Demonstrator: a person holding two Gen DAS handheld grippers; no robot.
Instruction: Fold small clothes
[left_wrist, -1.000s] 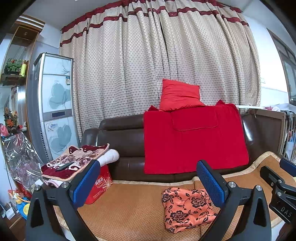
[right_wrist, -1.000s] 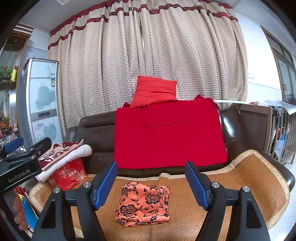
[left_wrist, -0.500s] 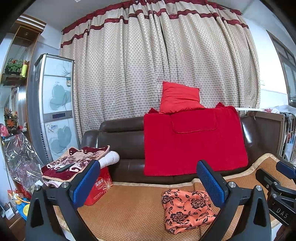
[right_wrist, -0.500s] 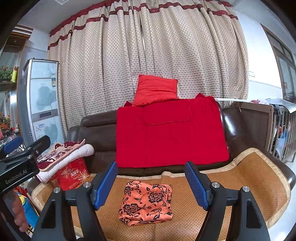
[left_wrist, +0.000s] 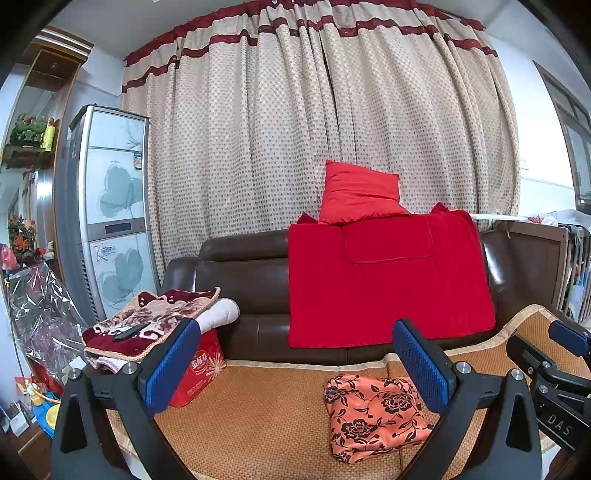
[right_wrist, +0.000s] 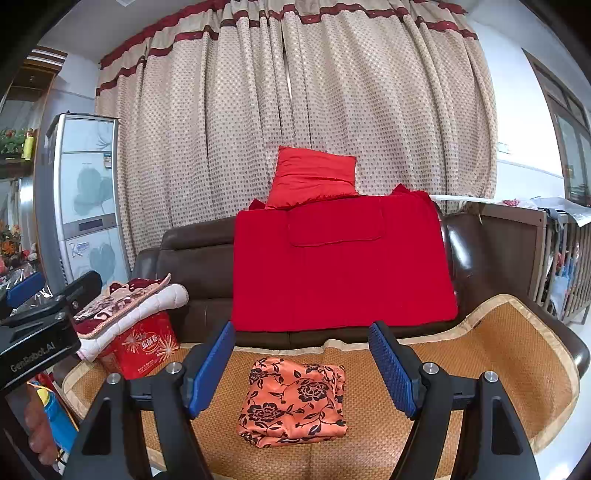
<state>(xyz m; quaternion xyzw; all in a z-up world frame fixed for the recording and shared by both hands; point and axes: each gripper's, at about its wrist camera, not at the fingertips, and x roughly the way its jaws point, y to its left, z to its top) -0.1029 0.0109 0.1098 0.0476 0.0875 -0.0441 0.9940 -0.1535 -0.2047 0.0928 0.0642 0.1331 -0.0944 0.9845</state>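
orange floral cloth (right_wrist: 293, 400) sits folded into a neat square on the sofa mat (right_wrist: 498, 369), so i'd guess folding's done. both claws, left (left_wrist: 295, 363) and right (right_wrist: 301, 365), hang wide and empty, well back from it.

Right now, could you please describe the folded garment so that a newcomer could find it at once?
Start at the brown leather sofa draped with a red blanket. On the woven mat covering its seat lies the folded garment, alone. It is orange with black flowers, unlike the plain red things behind it.
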